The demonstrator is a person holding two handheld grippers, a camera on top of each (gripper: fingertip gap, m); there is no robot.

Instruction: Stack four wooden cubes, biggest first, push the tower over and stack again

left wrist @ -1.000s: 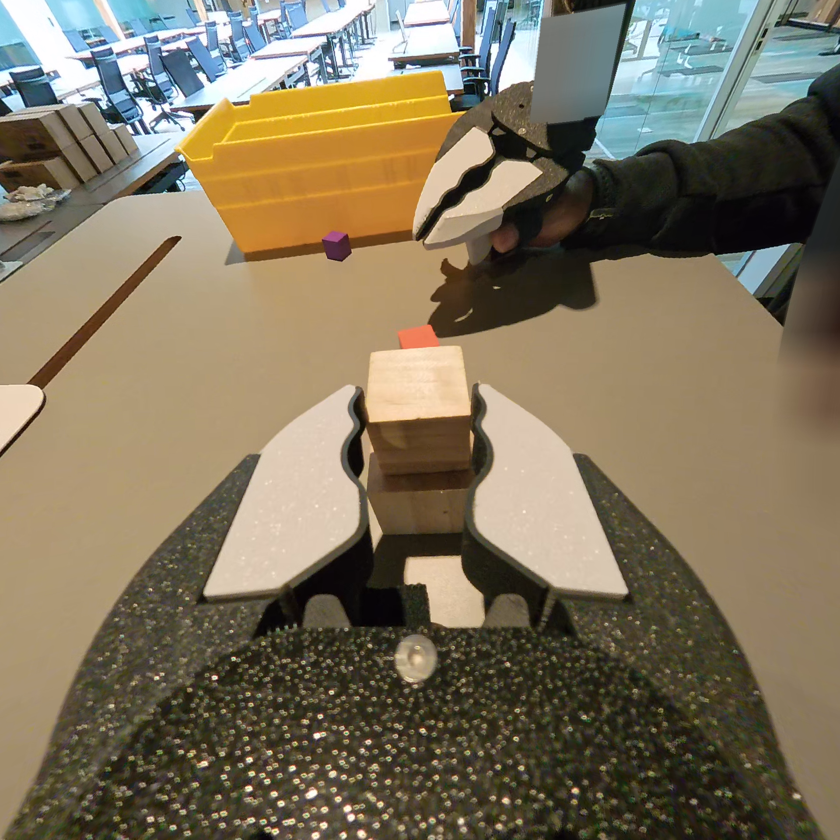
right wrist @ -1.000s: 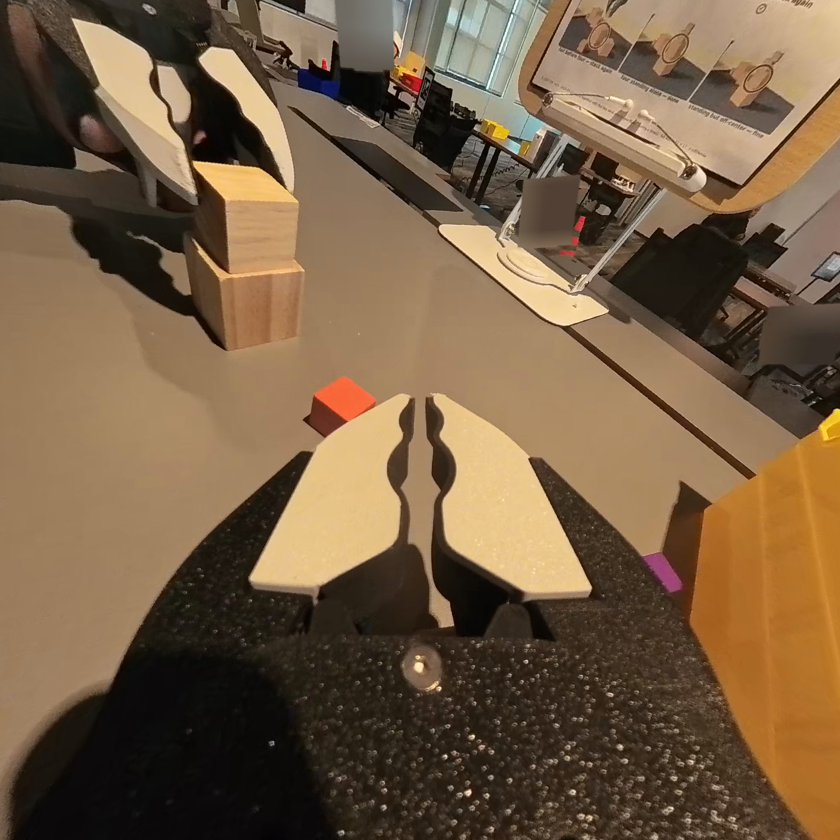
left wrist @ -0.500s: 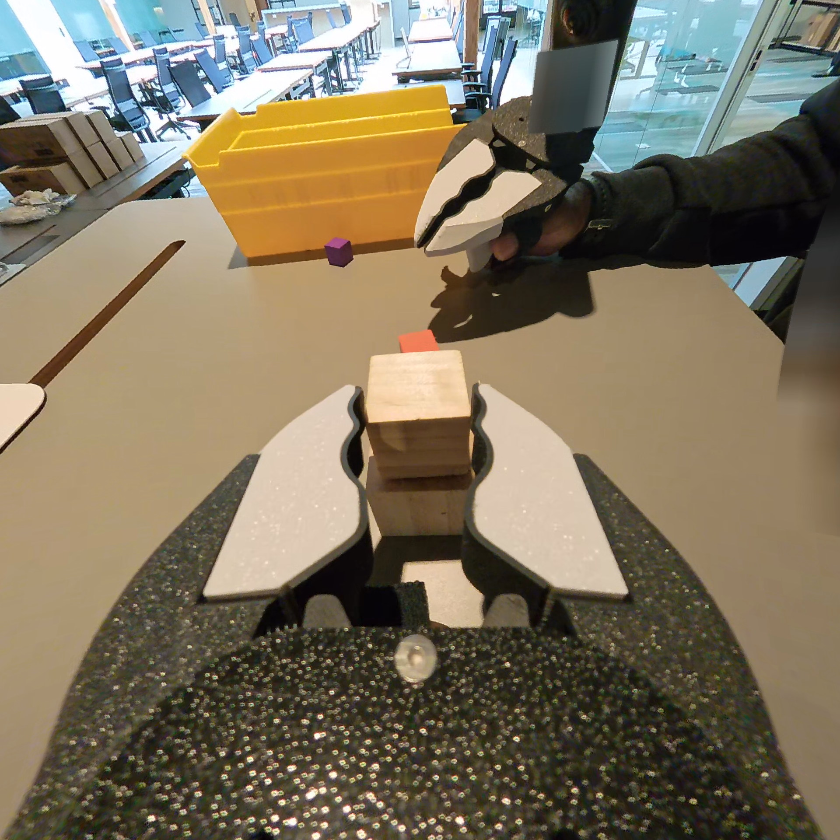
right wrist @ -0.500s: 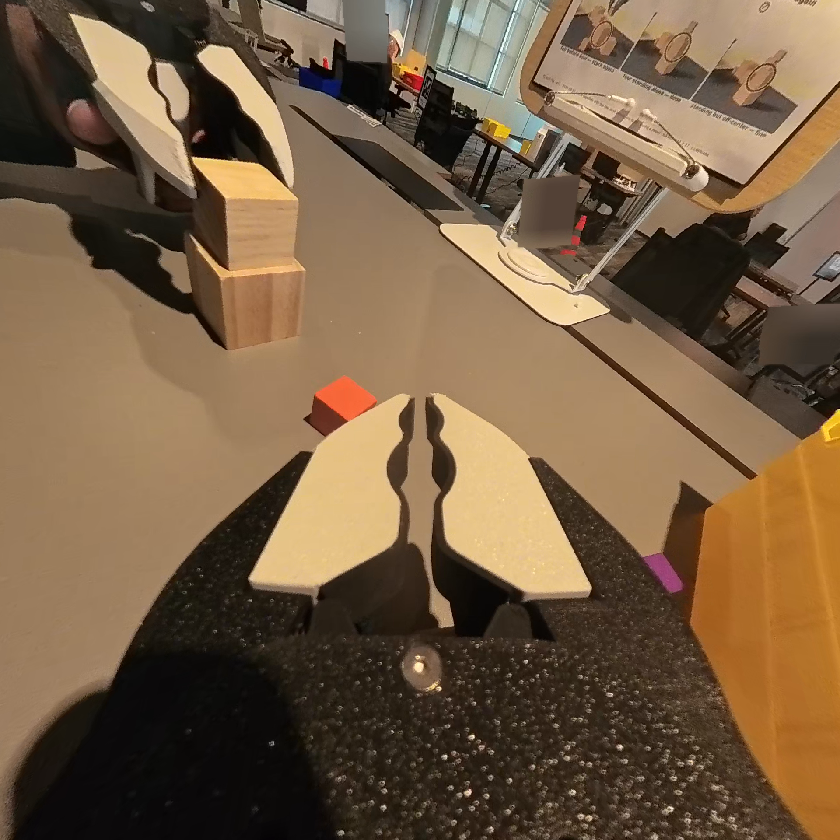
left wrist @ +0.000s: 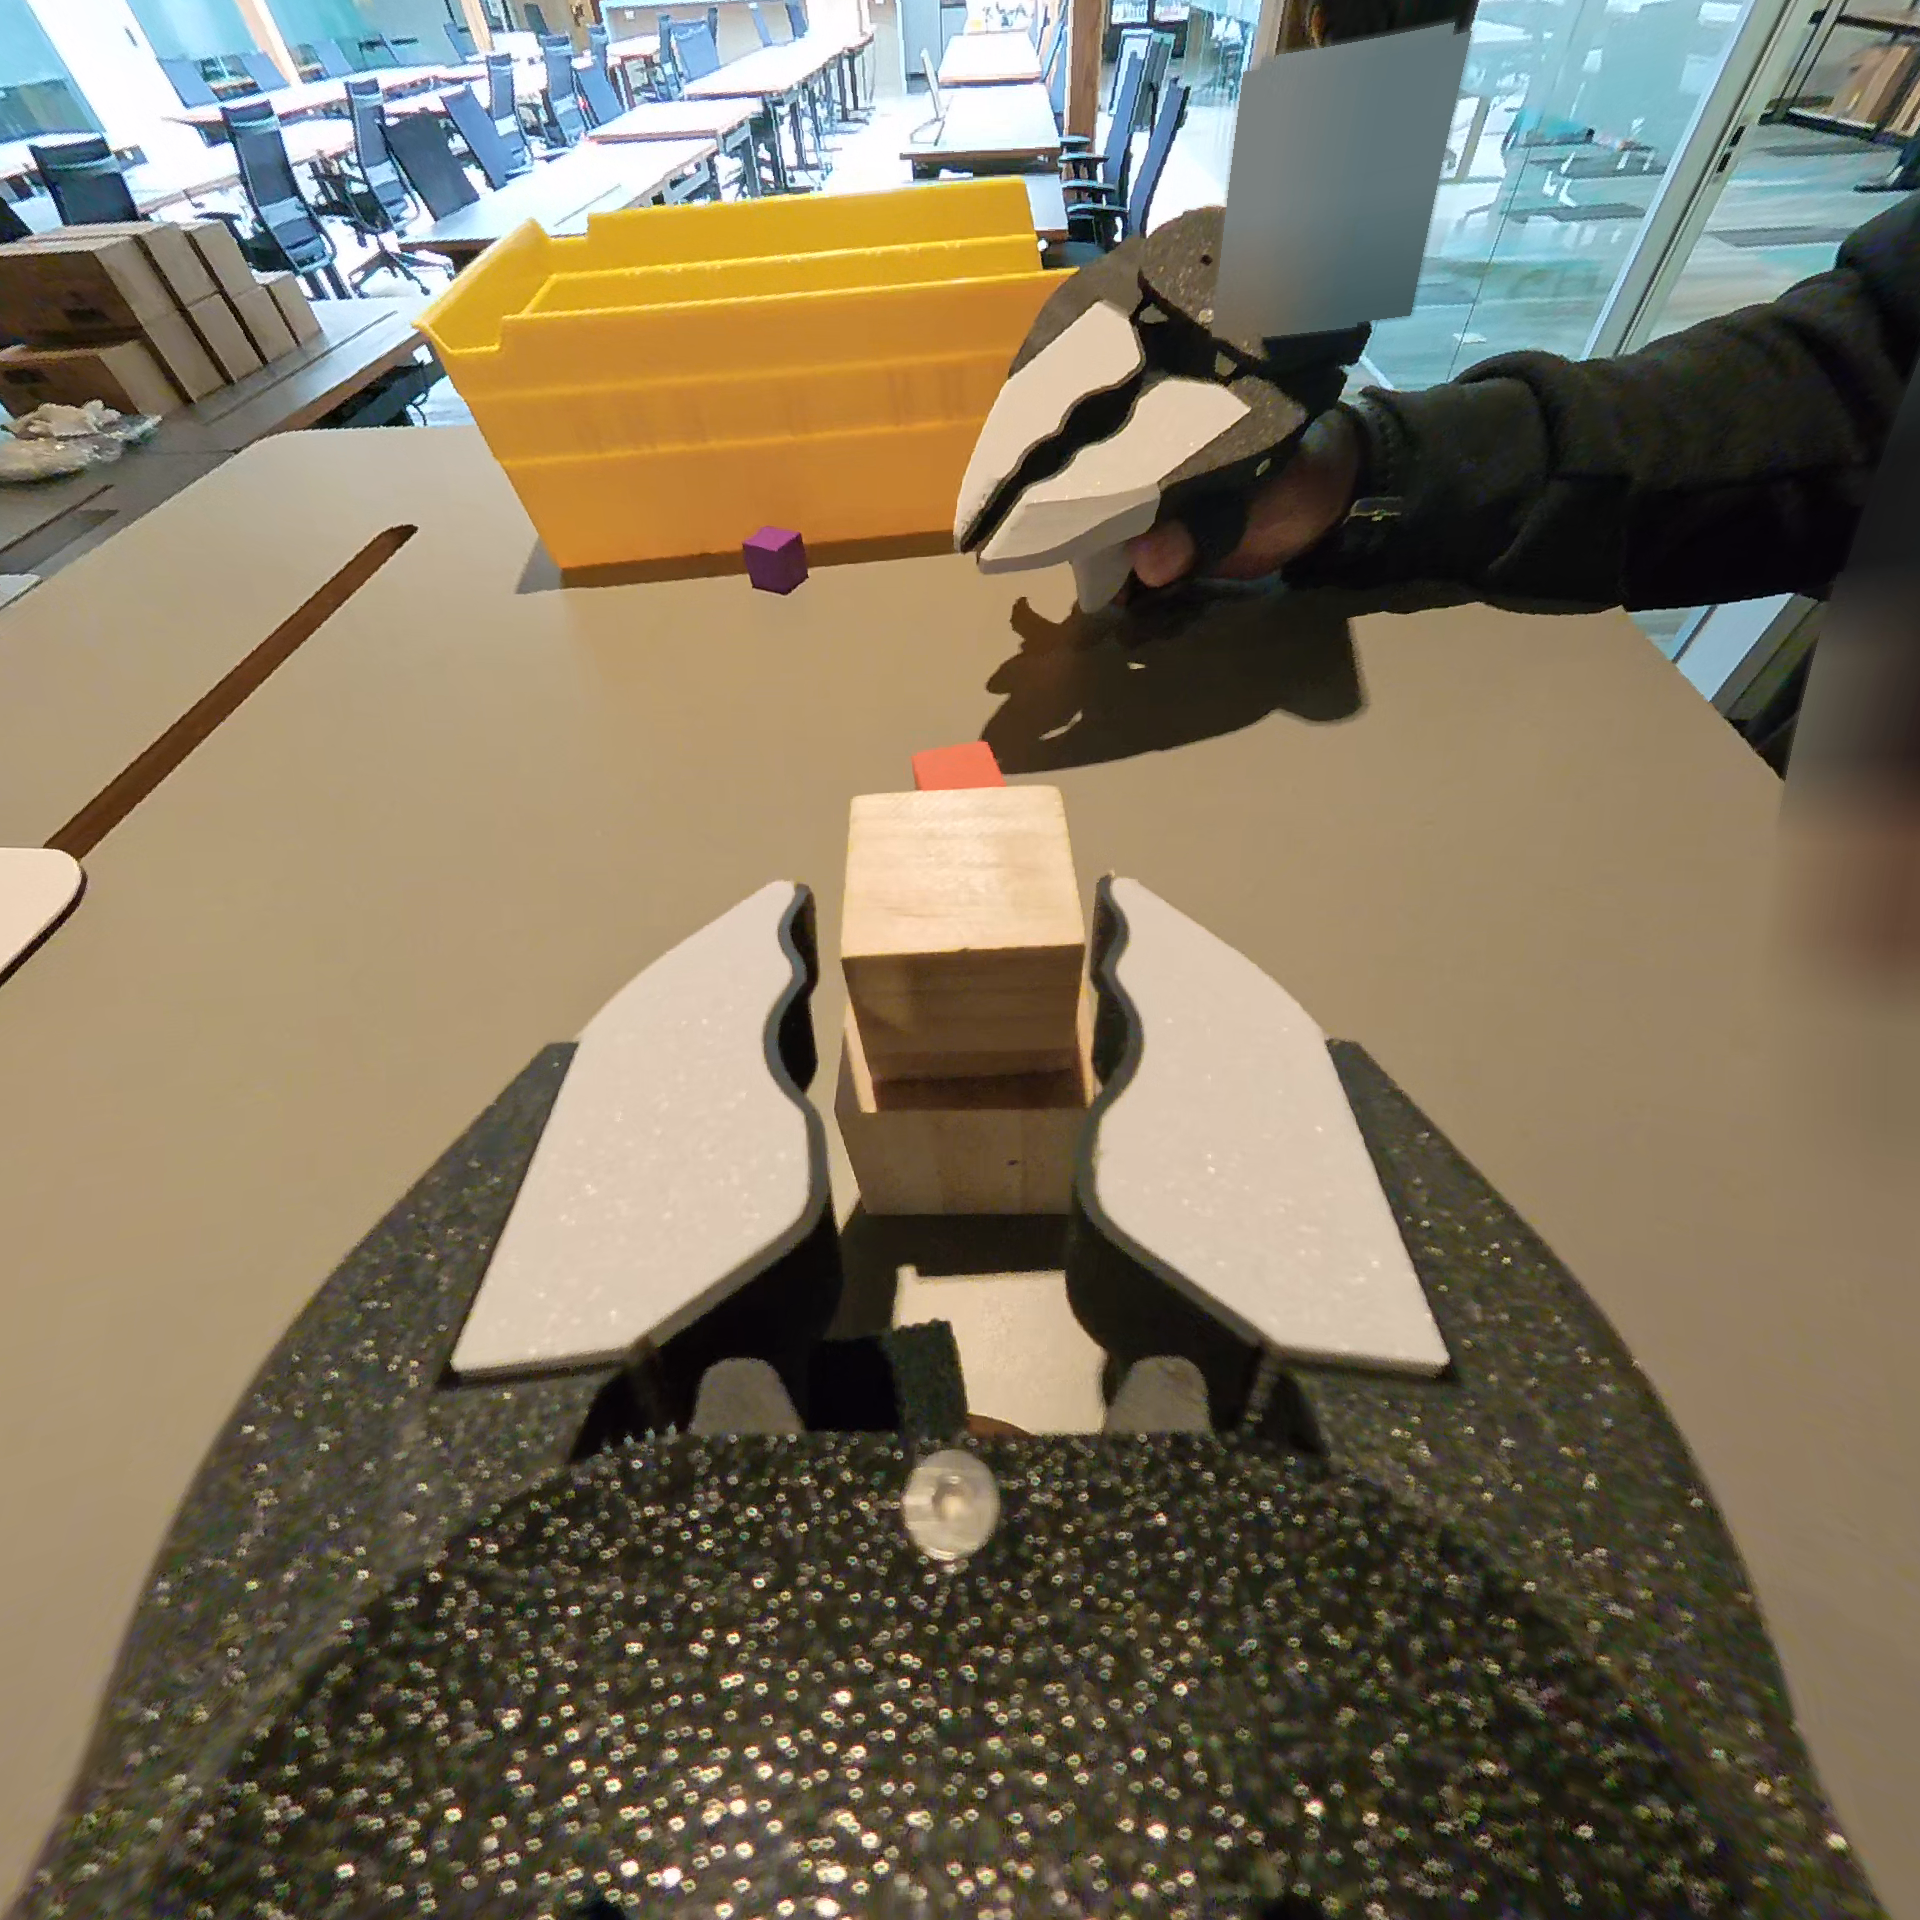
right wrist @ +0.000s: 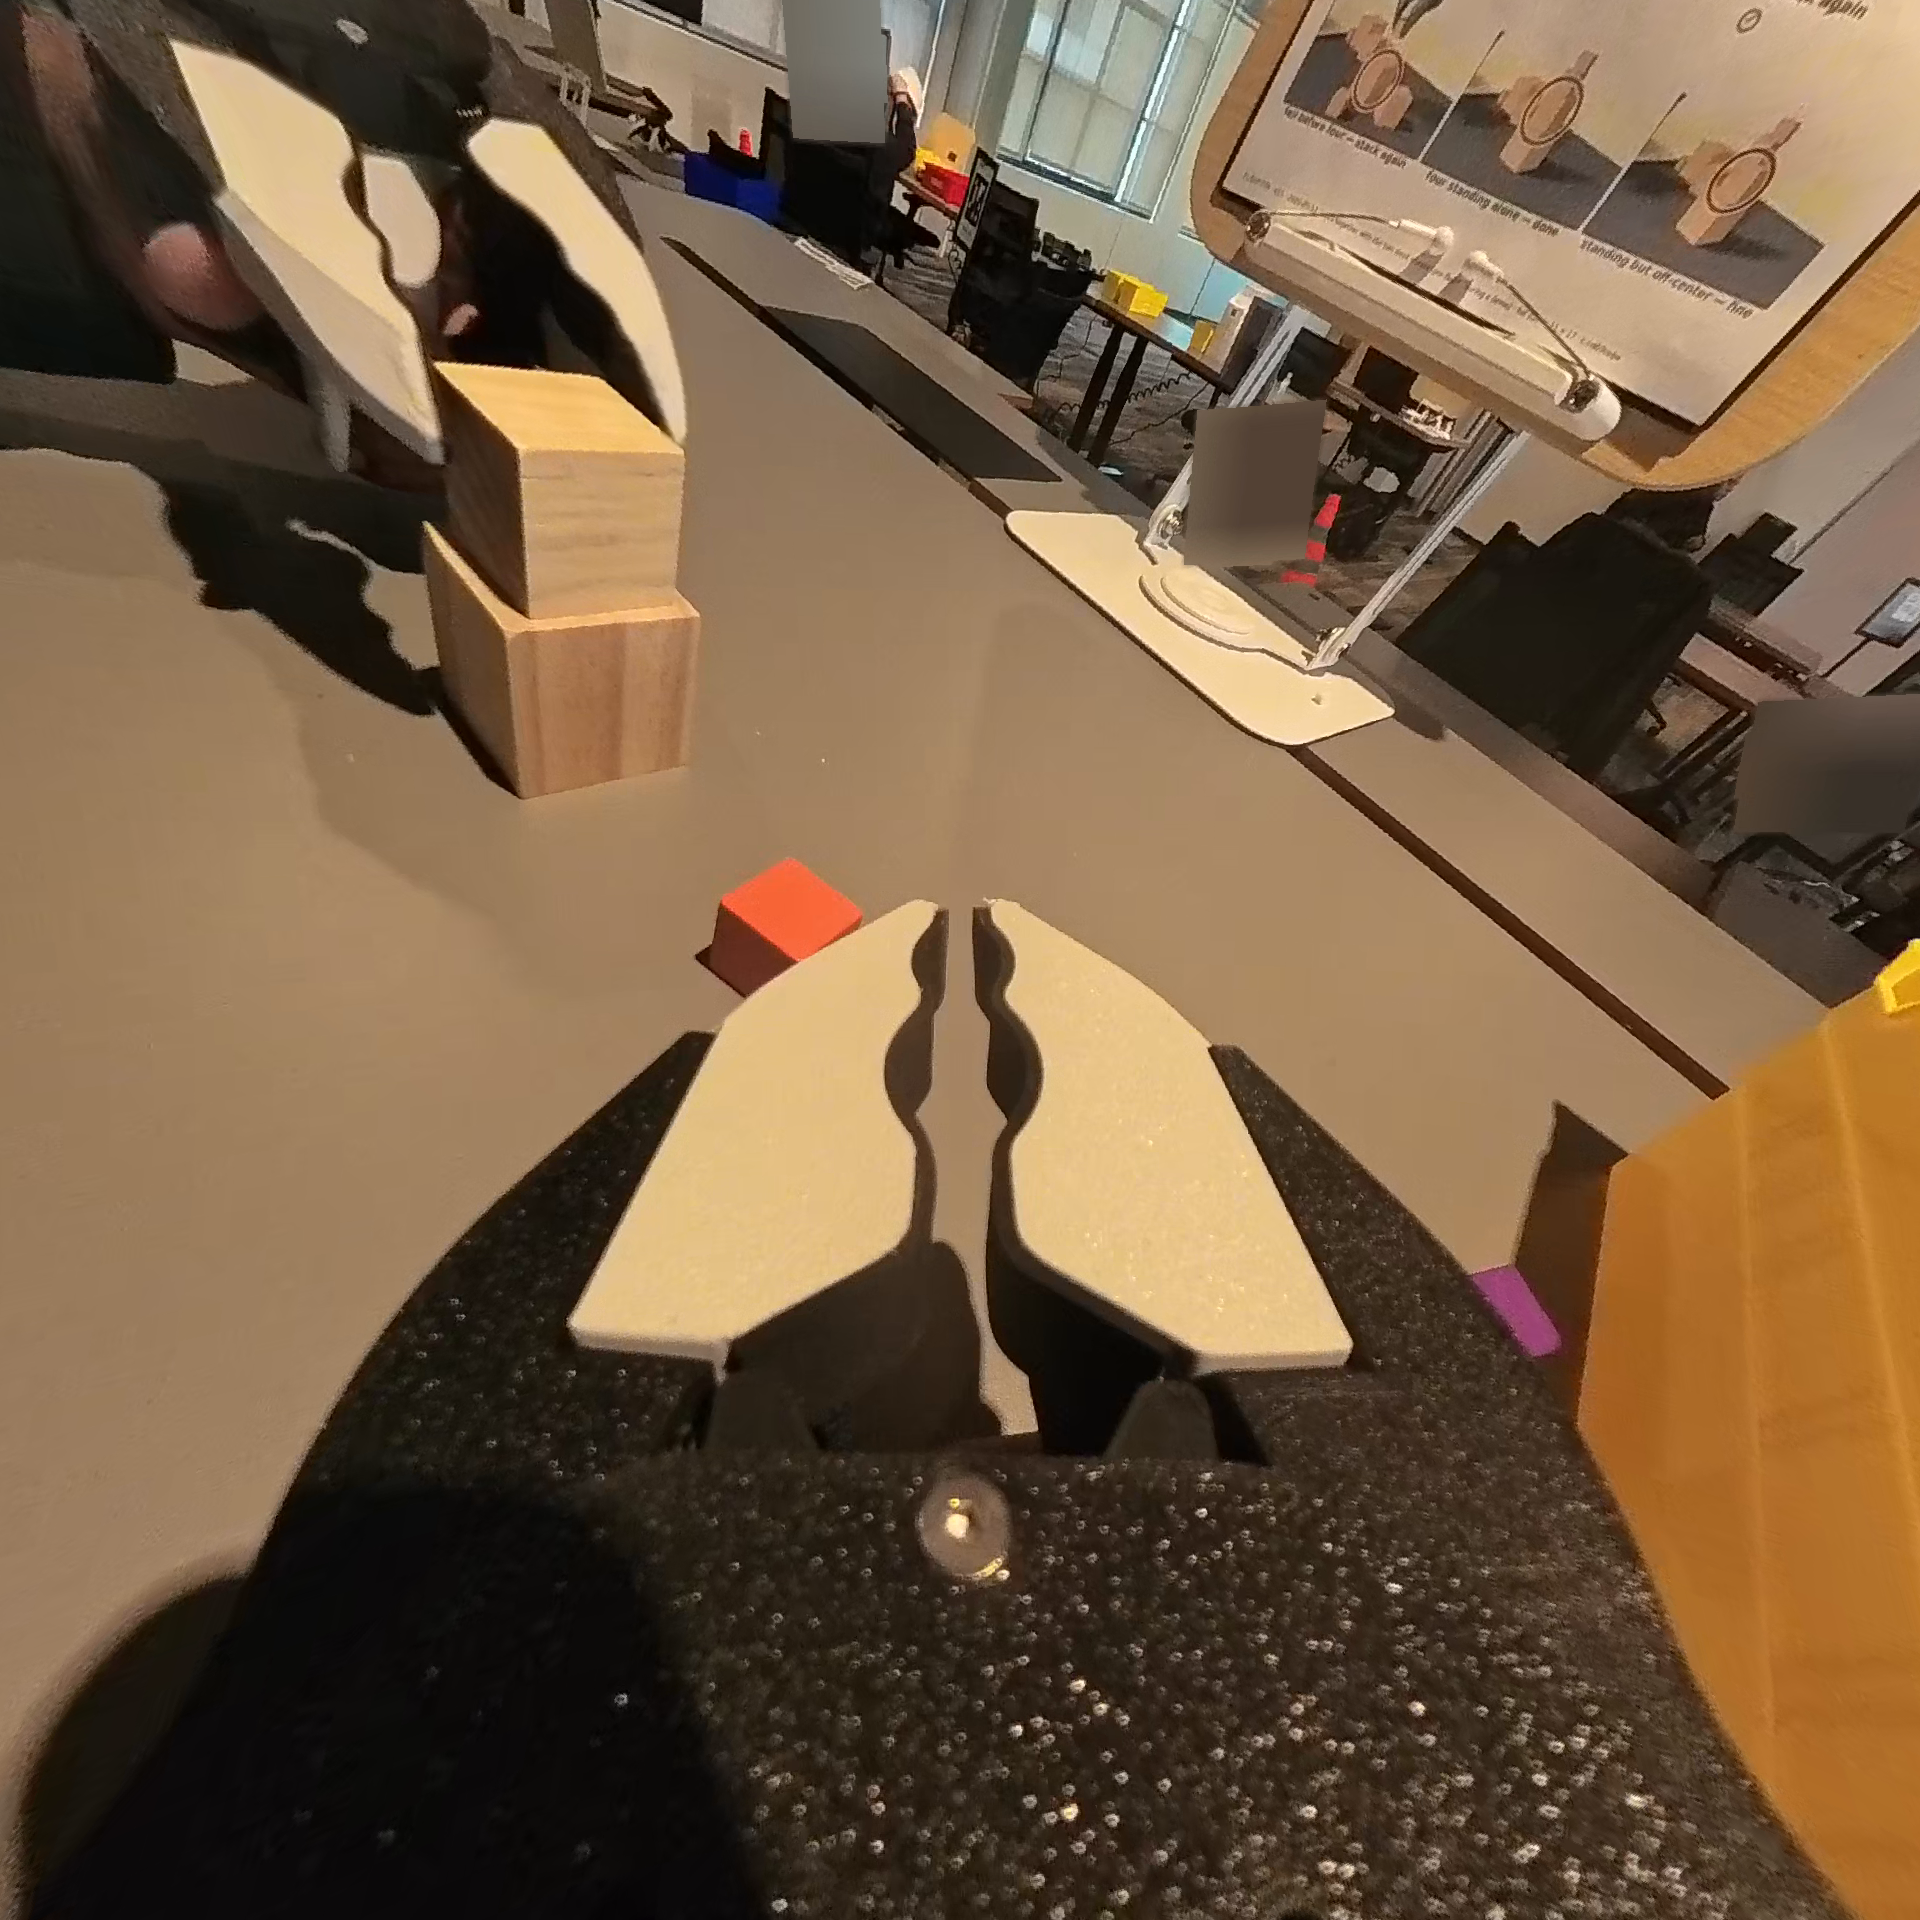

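Opened my left gripper slightly, fingers now just clear of the upper wood cube resting on the bigger cube on the worktop; right gripper nearly closed, empty, beside the red cube.

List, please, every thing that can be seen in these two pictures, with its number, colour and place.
table: one, grey-brown, under everything
large wooden cube: one, pale wood, on the table
smaller wooden cube: one, pale wood, on the large wooden cube
red cube: one, orange-red, on the table beyond the stack
purple cube: one, purple, beside the yellow bins
yellow bins: nested, number unclear, at the far table edge
board stand: one, white base, at the table's side
left hand-held gripper: black and white, open around the smaller wooden cube
right hand-held gripper: black and white, shut, empty
hand: one, dark sleeve, holding the right hand-held gripper
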